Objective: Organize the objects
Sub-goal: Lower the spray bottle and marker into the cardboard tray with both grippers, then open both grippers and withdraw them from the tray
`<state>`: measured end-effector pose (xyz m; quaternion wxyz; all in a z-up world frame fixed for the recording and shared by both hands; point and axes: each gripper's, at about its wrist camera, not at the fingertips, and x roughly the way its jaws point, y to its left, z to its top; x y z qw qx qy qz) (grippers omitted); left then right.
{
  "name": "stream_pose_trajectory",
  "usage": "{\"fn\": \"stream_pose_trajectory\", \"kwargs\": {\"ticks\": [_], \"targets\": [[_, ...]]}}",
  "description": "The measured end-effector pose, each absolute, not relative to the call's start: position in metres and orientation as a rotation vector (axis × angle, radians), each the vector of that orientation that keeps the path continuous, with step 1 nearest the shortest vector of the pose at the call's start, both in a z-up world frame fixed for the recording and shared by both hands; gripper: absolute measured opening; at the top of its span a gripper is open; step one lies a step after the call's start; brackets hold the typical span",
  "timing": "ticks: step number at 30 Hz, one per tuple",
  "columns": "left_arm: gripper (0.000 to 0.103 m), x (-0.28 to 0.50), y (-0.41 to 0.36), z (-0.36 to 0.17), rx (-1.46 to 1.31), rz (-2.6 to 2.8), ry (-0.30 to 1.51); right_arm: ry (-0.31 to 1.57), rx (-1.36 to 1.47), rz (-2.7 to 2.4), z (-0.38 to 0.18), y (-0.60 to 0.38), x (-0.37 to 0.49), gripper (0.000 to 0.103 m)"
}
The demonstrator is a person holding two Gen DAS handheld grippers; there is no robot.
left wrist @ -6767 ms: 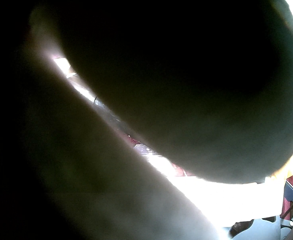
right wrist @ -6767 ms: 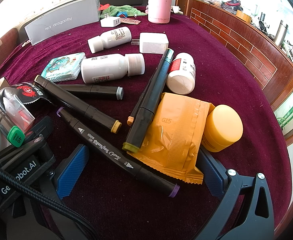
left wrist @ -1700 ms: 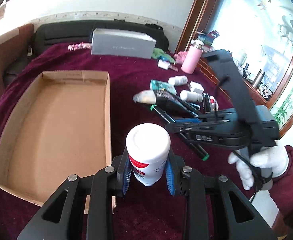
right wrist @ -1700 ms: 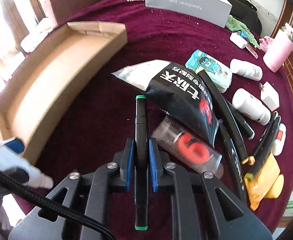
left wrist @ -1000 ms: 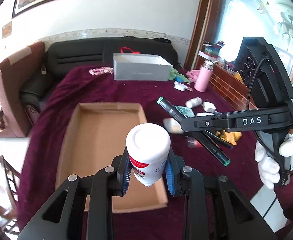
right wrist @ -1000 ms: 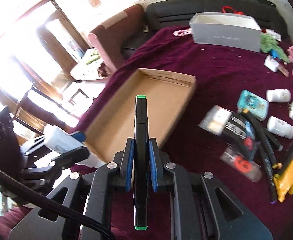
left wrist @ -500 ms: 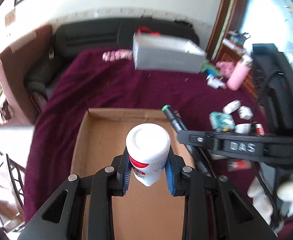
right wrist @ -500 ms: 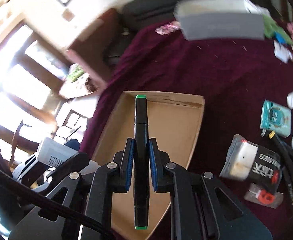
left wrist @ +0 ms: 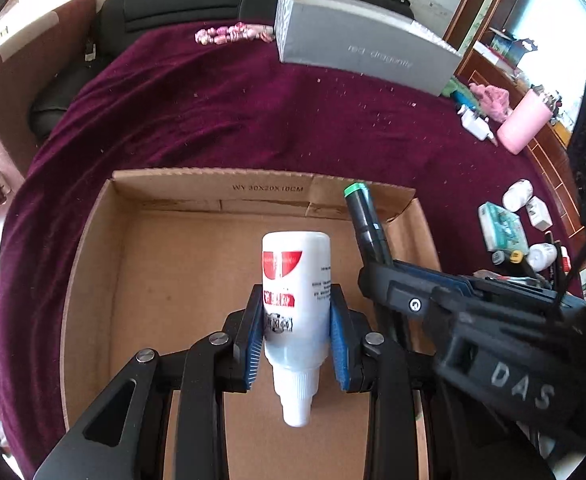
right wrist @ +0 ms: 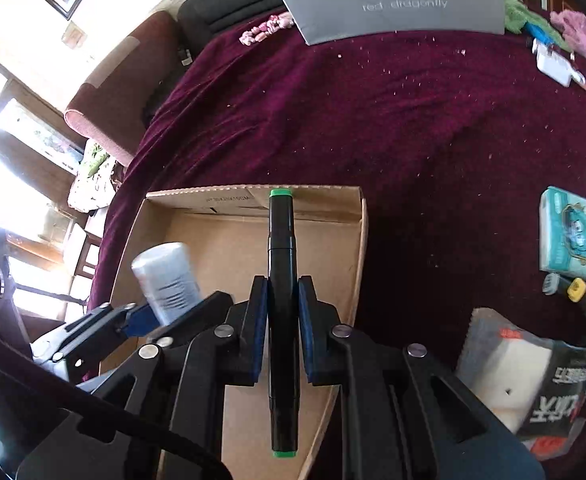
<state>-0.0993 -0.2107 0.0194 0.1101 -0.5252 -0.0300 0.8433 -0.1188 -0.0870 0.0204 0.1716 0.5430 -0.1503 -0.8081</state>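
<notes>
A white bottle with a red label (left wrist: 295, 280) hangs between the blue pads of my left gripper (left wrist: 296, 336), base forward and its cap end towards the camera. My right gripper (right wrist: 283, 320) is shut on a black marker with green ends (right wrist: 280, 240), held lengthwise. Both hang over the open cardboard box (left wrist: 213, 178), whose floor is bare. In the left wrist view the right gripper (left wrist: 377, 276) and its marker (left wrist: 367, 224) sit just right of the bottle, above the box's right wall. The right wrist view shows the left gripper (right wrist: 145, 316) with the bottle (right wrist: 167, 280) at the left.
The box (right wrist: 321, 192) lies on a maroon cloth. A grey shoebox (left wrist: 365, 52) and pink beads (left wrist: 233, 34) lie beyond it. To the right are a pink tumbler (left wrist: 523, 128), a tissue pack (right wrist: 573, 236), white bottles, markers and a black snack bag (right wrist: 533, 376).
Both grippers have come down and forward over the box. The bottle now shows its side and cap instead of its round end. The marker sits unchanged in the right pads.
</notes>
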Motion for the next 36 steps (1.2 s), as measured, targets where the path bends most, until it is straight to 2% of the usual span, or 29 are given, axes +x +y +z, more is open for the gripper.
{"fn": "stream_pose_trajectory", "kwargs": {"ticks": [12,19,27,31,36], "targets": [[0.025,-0.105,-0.215,0.012,-1.523,2.506,-0.121,-0.441,1.552,-2.3,0.012,-0.087,-0.123,0.013],[0.029,-0.108,-0.218,0.012,-1.513,2.496,-0.177,-0.449,1.542,-2.324,0.012,-0.088,-0.125,0.013],[0.03,-0.106,-0.222,0.012,-1.512,2.483,-0.229,-0.446,1.536,-2.336,0.012,-0.092,-0.126,0.014],[0.038,-0.101,-0.227,0.016,-1.522,2.476,-0.279,-0.463,1.517,-2.324,0.014,-0.093,-0.125,0.016],[0.042,-0.085,-0.232,0.031,-1.494,2.5,-0.311,-0.469,1.467,-2.322,0.024,-0.094,-0.116,0.021]]}}
